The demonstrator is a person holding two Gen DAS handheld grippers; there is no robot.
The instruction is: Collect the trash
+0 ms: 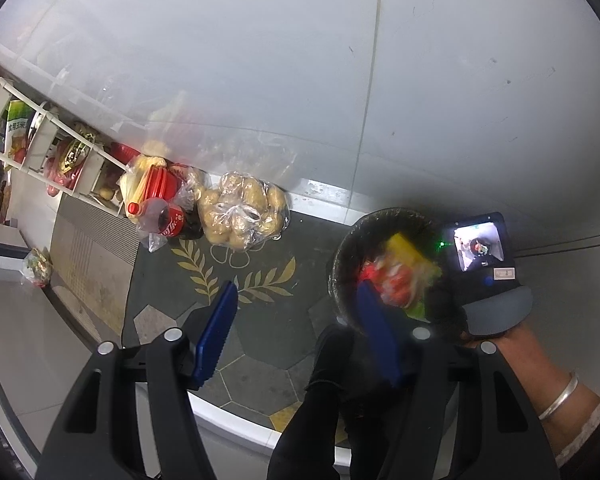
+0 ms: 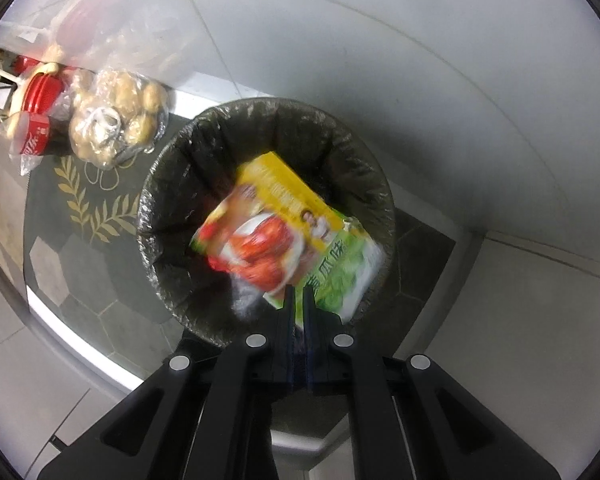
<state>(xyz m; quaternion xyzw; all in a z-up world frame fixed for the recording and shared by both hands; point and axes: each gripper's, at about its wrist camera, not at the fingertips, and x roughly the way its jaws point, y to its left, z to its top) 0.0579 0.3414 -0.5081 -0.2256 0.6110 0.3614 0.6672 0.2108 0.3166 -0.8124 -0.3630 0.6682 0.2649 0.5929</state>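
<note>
hanging over the lined bin (image 2: 260,120), the snack packets (image 2: 284,232) are let slip by the right gripper (image 2: 299,300), barely parted; the left gripper (image 1: 296,320) is kept wide and empty.

1. Left gripper (image 1: 296,320): two matte black forked arms, each with long slot cut-outs and round silver pivot pins. Fingers (image 1: 216,336) are flat blue pads with a ribbed inner edge.
2. Right gripper (image 2: 298,300): the same black linkage, four silver pins in a row, and thin dark-blue-edged fingers (image 2: 289,312).
3. Right gripper seen from the left wrist camera: black housing with a small lit screen (image 1: 478,246), a green indicator light, a white label and a grey rounded handle.
4. Right hand (image 1: 512,344): silver bangle (image 1: 560,394) at the wrist; pale knitted cuff under a dark sleeve.
5. Black trouser leg (image 1: 320,400).
</note>
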